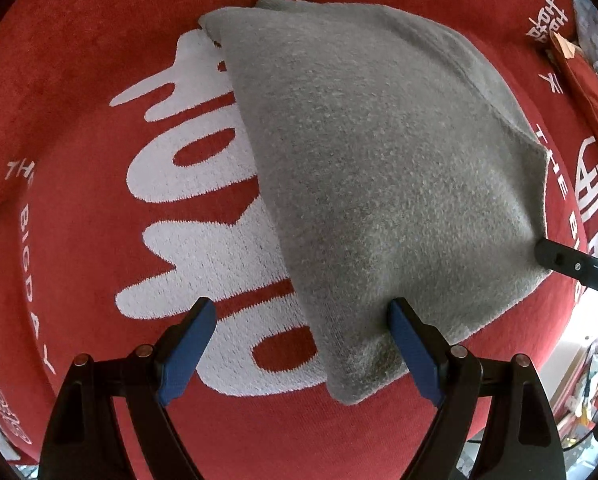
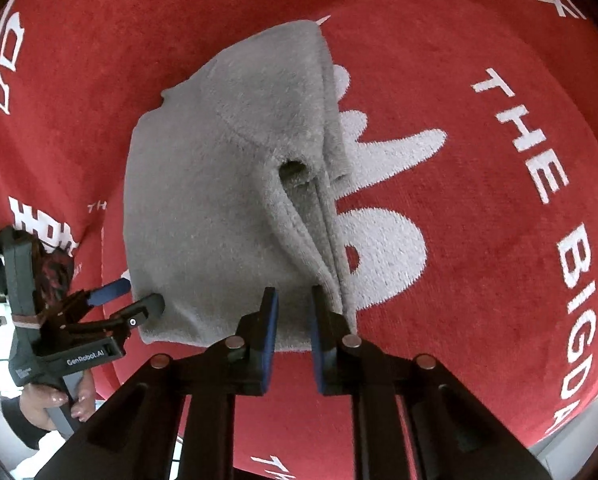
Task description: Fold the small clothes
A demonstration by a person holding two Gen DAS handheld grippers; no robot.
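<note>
A folded grey fleece garment lies on a red cloth with white lettering. My left gripper is open wide at the garment's near corner, its right finger touching the fabric edge, nothing between the pads. In the right wrist view the garment lies folded with layered edges on its right side. My right gripper stands at the garment's near edge with jaws narrowly apart, holding nothing that I can see. The left gripper also shows in the right wrist view, open at the garment's corner. The right gripper's fingertip shows in the left wrist view.
The red cloth covers the whole work surface. Its right edge falls off toward a bright cluttered area. A red packet and grey item lie at the far right. The person's hand holds the left gripper's handle.
</note>
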